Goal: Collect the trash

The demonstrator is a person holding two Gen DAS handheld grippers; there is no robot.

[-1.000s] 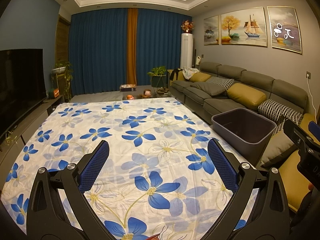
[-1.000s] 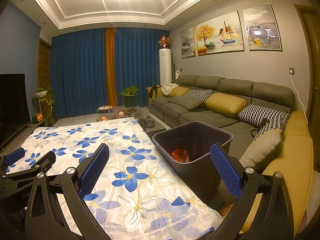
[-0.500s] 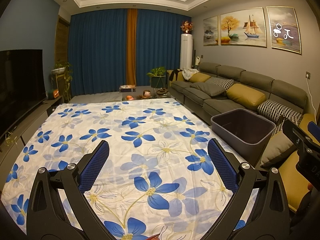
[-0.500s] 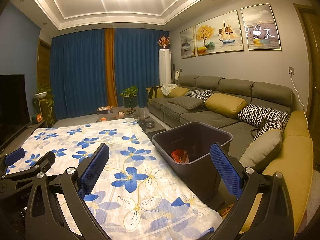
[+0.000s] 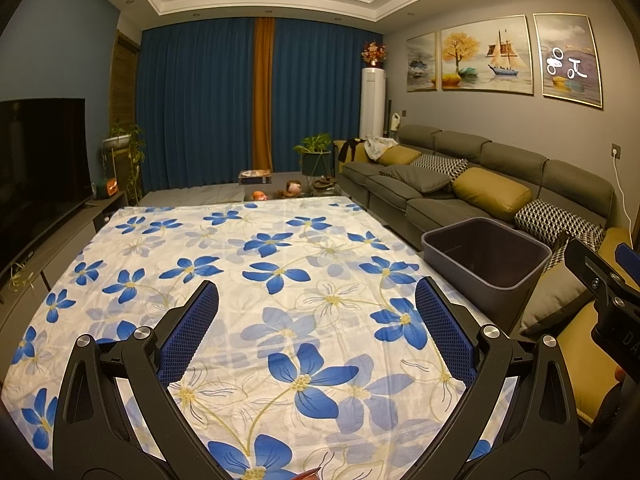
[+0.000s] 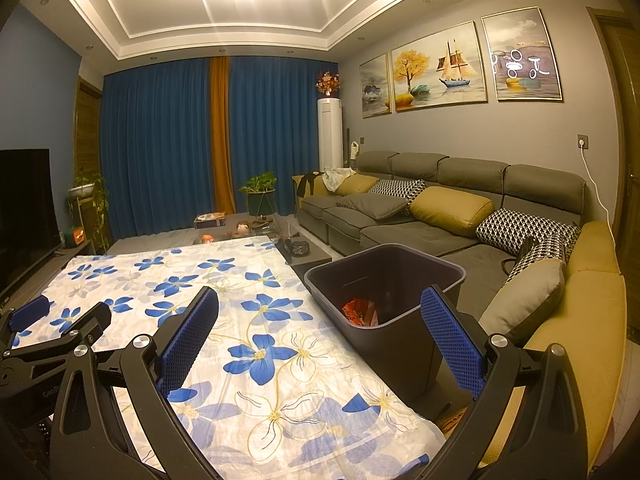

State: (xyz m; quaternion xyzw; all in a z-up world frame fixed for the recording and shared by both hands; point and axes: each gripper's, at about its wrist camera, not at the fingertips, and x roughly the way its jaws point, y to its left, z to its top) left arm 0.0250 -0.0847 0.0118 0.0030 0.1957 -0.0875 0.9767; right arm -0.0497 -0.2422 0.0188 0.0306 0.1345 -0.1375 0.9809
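Note:
A dark grey bin [image 6: 400, 300] stands beside the table's right edge, between table and sofa; an orange-red wrapper [image 6: 360, 312] lies inside it. The left wrist view shows the same bin [image 5: 486, 258] at the right. My left gripper [image 5: 316, 304] hovers open over the flowered tablecloth [image 5: 248, 280] with nothing between its fingers. My right gripper [image 6: 320, 312] is open too, empty, above the table's right edge and close to the bin. A small reddish scrap [image 5: 308, 474] peeks in at the bottom edge of the left wrist view. The right gripper's body [image 5: 600, 292] shows at the far right there.
A grey sofa [image 6: 460, 216] with yellow and patterned cushions runs along the right wall. A TV [image 5: 40, 160] on a low cabinet is at the left. Beyond the table sit a low table with small items [image 5: 276, 192], potted plants and blue curtains.

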